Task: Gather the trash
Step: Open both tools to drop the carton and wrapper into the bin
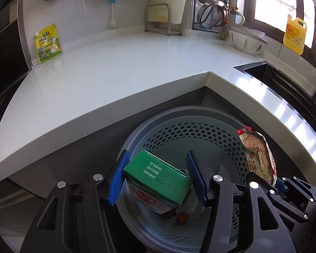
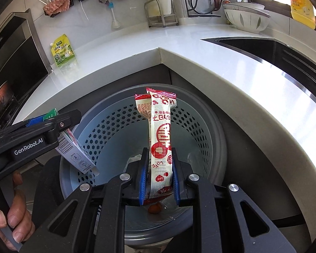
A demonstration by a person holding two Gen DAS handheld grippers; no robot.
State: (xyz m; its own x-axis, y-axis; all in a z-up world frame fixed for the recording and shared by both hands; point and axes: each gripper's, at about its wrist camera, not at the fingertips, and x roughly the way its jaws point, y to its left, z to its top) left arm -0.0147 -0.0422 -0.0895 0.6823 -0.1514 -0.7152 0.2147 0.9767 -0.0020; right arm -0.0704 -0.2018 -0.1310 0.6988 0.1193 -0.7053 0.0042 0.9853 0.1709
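Over by the far left wall there's a yellow-green pouch standing on the white counter, w/ a brush hanging on the wall a bit to its right. Below the counter's inner corner sits the grey bin w/ its perforated inner wall, and both grippers hang over its mouth.

Left gripper: blue pads clamped on a green carton, tilted, one corner dipping down into the bin. From the right cam the same carton shows its white barcode side, and the hand on the handle sits at bottom left.

Right gripper: pads squeezed onto the lower end of a red/white wrapper, which stands up tall above the bin opening, crumpled at the top. In the left cam the wrapper shows near the bin's right rim.

Bin bottom has a small orange-brown thing and some pale crumpled stuff, can't tell what exactly.

Further right: metal rack, bowl, yellow bottle by the window, sink at the counter's right end.
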